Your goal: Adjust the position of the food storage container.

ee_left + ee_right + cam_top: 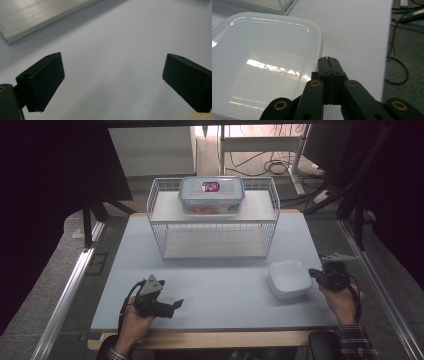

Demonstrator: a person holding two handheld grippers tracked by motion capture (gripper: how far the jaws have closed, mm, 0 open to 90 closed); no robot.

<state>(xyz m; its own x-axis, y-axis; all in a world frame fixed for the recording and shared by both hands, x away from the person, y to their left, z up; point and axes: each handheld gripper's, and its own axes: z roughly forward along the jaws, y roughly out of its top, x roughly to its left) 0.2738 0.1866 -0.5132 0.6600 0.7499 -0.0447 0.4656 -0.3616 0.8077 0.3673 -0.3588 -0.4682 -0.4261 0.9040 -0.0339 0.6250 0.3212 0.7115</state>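
Note:
A white square bowl (289, 278) rests on the pale blue table top (215, 285) at the right. My right gripper (314, 272) sits just right of its rim, jaws shut with nothing between them. In the right gripper view the closed tips (328, 59) lie beside the white bowl (262, 62), close to its edge. My left gripper (176, 303) hovers over the front left of the table, pointing right, held by a hand. Its two black jaws (112, 82) stand wide apart over bare table. A clear lidded food box (211, 194) stands on top of a white wire rack (214, 217).
The wire rack occupies the back middle of the table; its metal base (30, 17) shows in the left gripper view. Cables (270, 165) lie on the floor behind and to the right. A metal rail (65, 295) runs along the left side.

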